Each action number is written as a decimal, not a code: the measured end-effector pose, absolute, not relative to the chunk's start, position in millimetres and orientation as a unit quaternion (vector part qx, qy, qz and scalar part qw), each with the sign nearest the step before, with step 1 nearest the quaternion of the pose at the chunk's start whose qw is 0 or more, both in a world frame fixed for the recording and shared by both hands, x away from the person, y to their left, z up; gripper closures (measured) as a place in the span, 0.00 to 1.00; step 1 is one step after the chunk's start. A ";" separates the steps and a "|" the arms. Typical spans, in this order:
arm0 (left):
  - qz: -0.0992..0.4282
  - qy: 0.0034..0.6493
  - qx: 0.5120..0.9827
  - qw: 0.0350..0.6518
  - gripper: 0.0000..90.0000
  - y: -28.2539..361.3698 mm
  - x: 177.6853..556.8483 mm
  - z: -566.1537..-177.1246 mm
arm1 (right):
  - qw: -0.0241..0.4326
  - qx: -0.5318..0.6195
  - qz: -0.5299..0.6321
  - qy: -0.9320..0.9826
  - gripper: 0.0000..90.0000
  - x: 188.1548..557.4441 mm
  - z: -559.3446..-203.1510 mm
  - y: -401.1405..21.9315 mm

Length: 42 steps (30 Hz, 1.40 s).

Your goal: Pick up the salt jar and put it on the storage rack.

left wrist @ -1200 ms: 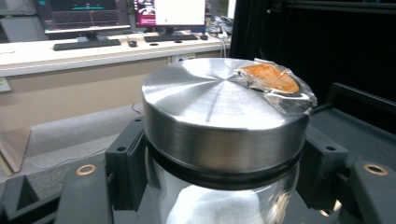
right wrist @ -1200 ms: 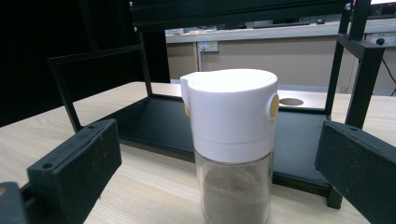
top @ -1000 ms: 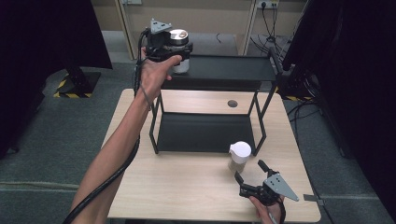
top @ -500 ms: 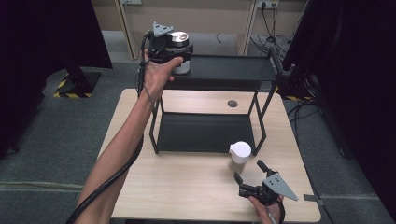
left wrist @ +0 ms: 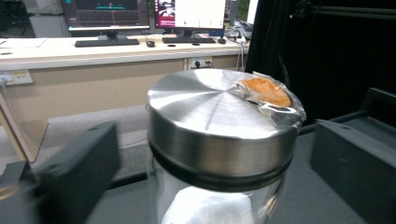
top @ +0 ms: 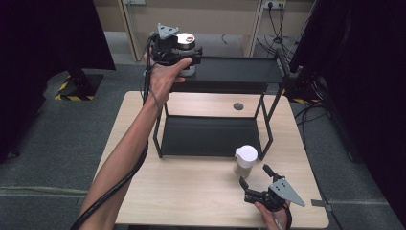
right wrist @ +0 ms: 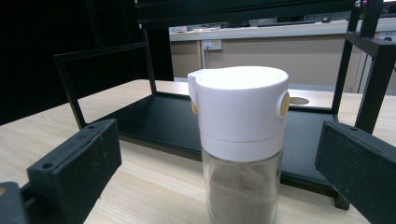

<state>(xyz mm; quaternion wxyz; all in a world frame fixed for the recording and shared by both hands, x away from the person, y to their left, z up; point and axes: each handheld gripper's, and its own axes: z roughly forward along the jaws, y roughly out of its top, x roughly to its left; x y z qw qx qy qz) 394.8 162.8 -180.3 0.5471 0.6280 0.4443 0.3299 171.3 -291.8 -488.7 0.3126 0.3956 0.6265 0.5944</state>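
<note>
A glass jar with a steel lid (top: pixel 187 44) (left wrist: pixel 224 135) stands on the rack's top shelf (top: pixel 239 69). A small orange piece in clear wrap (left wrist: pixel 266 91) lies on the lid. My left gripper (top: pixel 191 56) (left wrist: pixel 210 177) sits around the jar. Its jaws have just been opening and stand clear of the glass on both sides. On the table (top: pixel 191 191), a glass shaker with a white cap (top: pixel 245 160) (right wrist: pixel 238 140) holds brown powder. My right gripper (top: pixel 254 175) (right wrist: pixel 219 172) is open just in front of it, with one jaw on each side and neither touching.
The black two-tier rack has a lower shelf (top: pixel 210 136) resting on the table, with slim posts (top: pixel 265 124) at its corners. A round hole (top: pixel 238 106) is in the tabletop behind the rack. The left gripper's cable (top: pixel 115 187) hangs along the forearm.
The left gripper's jaws now stand apart from the steel-lidded jar on the top shelf. The right hand and the shaker have stayed put.
</note>
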 end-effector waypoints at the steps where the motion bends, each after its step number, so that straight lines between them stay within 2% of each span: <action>1: 0.329 0.446 0.627 0.548 0.00 162.9 394.0 -179.5 | 0.312 0.396 0.595 0.626 0.01 171.1 -488.7 -291.7; 26: 0.328 0.449 0.629 0.543 0.00 173.6 365.6 -169.1 | 0.311 0.396 0.594 0.628 0.01 171.6 -489.1 -291.7; 42: 0.317 0.431 0.635 0.556 0.00 179.5 340.4 -186.6 | 0.313 0.394 0.596 0.625 0.01 170.7 -489.2 -292.4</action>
